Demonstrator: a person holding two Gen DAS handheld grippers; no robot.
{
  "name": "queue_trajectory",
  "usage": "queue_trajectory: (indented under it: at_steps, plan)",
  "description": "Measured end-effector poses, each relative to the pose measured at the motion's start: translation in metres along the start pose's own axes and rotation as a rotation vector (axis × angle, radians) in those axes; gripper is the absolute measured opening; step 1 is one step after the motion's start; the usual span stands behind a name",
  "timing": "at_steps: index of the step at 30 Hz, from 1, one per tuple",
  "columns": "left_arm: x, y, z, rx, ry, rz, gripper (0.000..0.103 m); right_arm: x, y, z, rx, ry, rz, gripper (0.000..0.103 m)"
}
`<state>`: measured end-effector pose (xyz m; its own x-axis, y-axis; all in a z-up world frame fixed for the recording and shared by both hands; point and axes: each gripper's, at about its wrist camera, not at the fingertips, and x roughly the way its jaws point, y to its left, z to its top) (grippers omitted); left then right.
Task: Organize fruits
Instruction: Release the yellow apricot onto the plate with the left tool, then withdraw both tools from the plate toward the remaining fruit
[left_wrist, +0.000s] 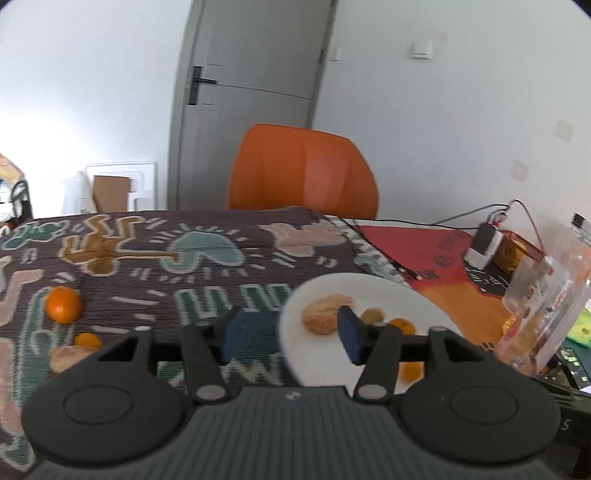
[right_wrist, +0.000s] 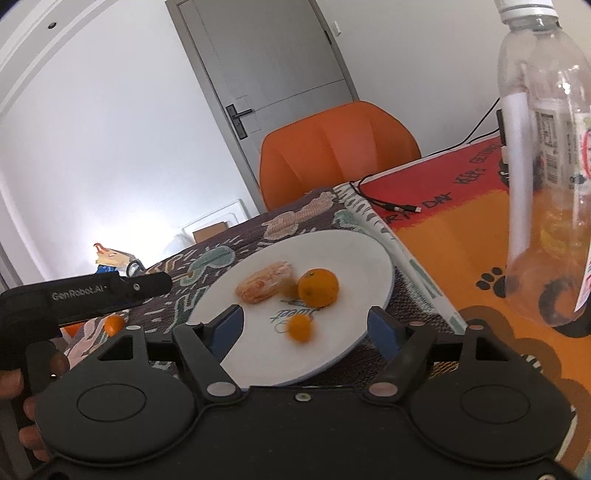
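Note:
My left gripper (left_wrist: 295, 338) stands open low over the patterned cloth, with the left rim of the white plate (left_wrist: 373, 286) between its blue pads and nothing gripped. On the plate lie a peeled fruit (left_wrist: 325, 314), a brownish bit (left_wrist: 371, 315) and small oranges (left_wrist: 402, 325). Left on the cloth sit an orange (left_wrist: 62, 304), a small orange (left_wrist: 86, 339) and a peeled piece (left_wrist: 68, 356). My right gripper (right_wrist: 304, 330) is open over the plate (right_wrist: 343, 247). A blurred small orange (right_wrist: 299, 328) lies between its pads, clear of both. Beyond it sit a bigger orange (right_wrist: 317, 288) and the peeled fruit (right_wrist: 264, 282).
A clear plastic bottle (right_wrist: 546, 166) stands close on the right on an orange-red mat (right_wrist: 461, 221). Black cables (right_wrist: 391, 205) and a small charger (left_wrist: 484, 245) lie behind the plate. An orange chair (left_wrist: 303, 173) stands at the table's far edge. A hand (right_wrist: 14, 380) holds the left gripper's housing (right_wrist: 92, 295).

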<state>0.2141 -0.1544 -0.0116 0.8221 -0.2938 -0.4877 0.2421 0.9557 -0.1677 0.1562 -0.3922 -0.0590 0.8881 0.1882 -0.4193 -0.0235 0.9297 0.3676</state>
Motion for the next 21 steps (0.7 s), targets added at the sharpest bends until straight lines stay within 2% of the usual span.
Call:
queue_trajectory:
  at_steps: [1, 6, 8, 12, 16, 21]
  plan:
    - [-0.002, 0.004, 0.000, -0.001, -0.002, 0.015, 0.060, 0.000, 0.001, 0.000, 0.000, 0.000, 0.000, 0.077]
    - [-0.022, 0.024, -0.003, -0.011, -0.026, 0.076, 0.087, 0.000, 0.006, -0.003, 0.013, -0.007, 0.008, 0.081]
    - [-0.031, 0.031, -0.004, -0.008, -0.046, 0.111, 0.090, 0.001, 0.010, -0.005, 0.010, -0.006, 0.013, 0.083]
    - [-0.046, 0.048, -0.006, -0.031, -0.058, 0.156, 0.092, 0.001, 0.017, -0.009, 0.009, -0.001, 0.027, 0.084]
    - [-0.061, 0.066, -0.009, -0.062, -0.070, 0.193, 0.092, -0.002, 0.024, -0.012, 0.003, -0.006, 0.036, 0.091]
    - [-0.078, 0.083, -0.014, -0.090, -0.081, 0.229, 0.093, -0.002, 0.033, -0.016, -0.009, 0.002, 0.055, 0.092]
